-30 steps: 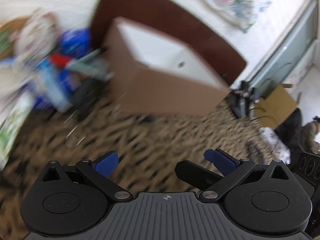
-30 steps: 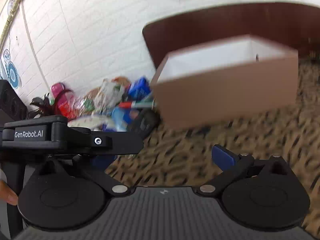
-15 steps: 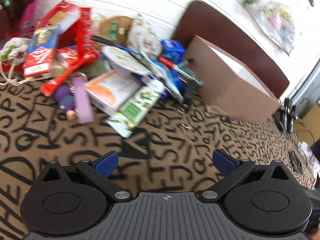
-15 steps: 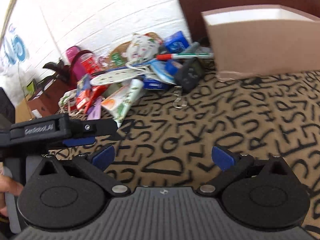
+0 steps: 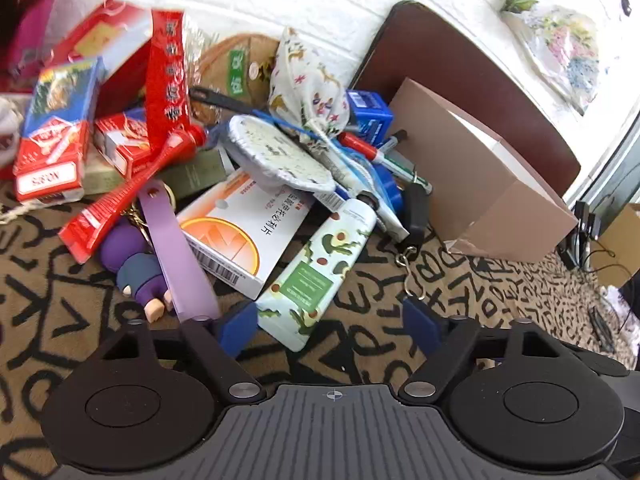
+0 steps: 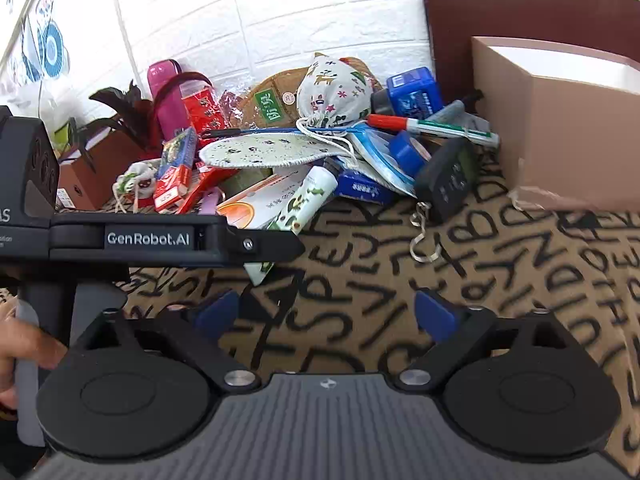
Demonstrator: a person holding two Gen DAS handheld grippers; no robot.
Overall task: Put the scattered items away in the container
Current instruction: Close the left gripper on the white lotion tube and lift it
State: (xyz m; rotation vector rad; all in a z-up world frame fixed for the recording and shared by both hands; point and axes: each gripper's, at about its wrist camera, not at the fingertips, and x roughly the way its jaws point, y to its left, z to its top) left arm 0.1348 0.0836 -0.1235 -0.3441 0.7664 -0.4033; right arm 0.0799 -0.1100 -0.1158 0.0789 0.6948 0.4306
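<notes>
The left gripper hangs low over the avocado-print tube, its blue pads parted to either side of the tube's crimped end; the jaws have just been closing in, yet nothing is pinched, and the left pad sits just beside the tube's edge without pressing it. The right gripper is likewise spread and empty, its jaws having just narrowed a little, with only the lettered cloth between its pads. The cardboard box, the container, stands to the right of the pile and apart from the tube, its open top facing up. The tube lies at the pile's near edge, its cap end tucked under the speckled insole and against the orange-and-white carton. To take it cleanly, I would judge it best to centre the pads across the flat lower body, close squarely, and draw the tube back out of the heap before lifting, so the insole and carton are not dragged along.
</notes>
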